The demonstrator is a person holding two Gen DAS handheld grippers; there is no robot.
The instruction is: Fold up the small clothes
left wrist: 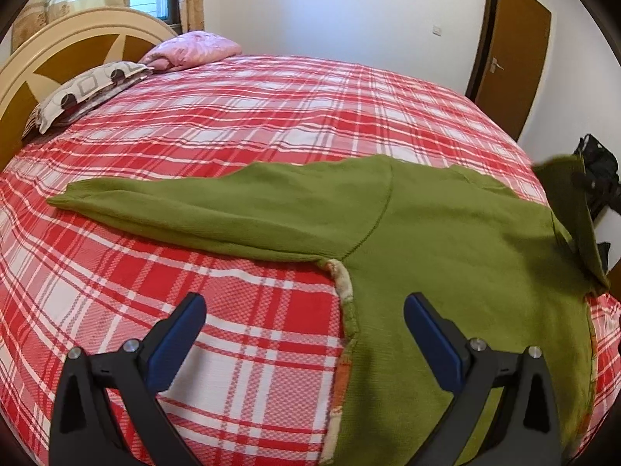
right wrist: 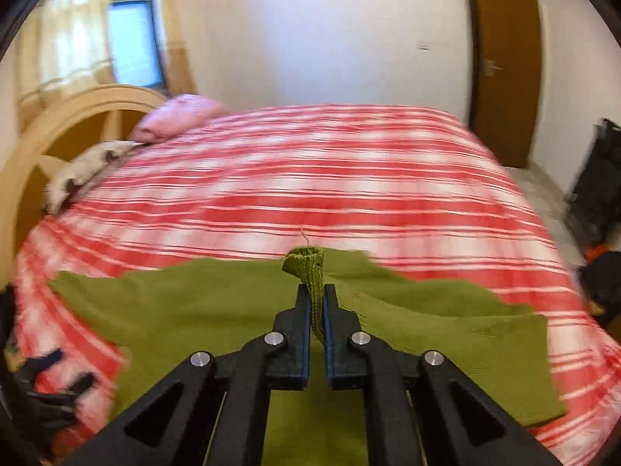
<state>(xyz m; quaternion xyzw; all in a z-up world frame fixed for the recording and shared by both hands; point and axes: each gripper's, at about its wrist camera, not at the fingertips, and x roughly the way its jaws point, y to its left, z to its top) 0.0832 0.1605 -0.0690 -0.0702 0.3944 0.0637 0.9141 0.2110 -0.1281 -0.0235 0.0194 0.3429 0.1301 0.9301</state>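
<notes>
A green knit sweater [left wrist: 427,225] lies spread on the red plaid bed [left wrist: 233,124], one sleeve [left wrist: 174,206] stretched out to the left. My left gripper [left wrist: 304,310] hovers wide open over the sweater's lower left edge, nothing between its blue pads. At the right of the left wrist view, the other sleeve [left wrist: 570,209] is lifted off the bed. In the right wrist view my right gripper [right wrist: 317,295] is shut on that green sleeve cuff [right wrist: 306,262], which sticks up between the fingers above the sweater [right wrist: 217,310].
A patterned pillow [left wrist: 85,93] and a pink folded blanket [left wrist: 194,48] lie by the headboard [left wrist: 58,46] at the back left. A brown door [left wrist: 508,54] stands at the back right. Dark bags [right wrist: 601,194] sit on the floor beyond the bed's right edge.
</notes>
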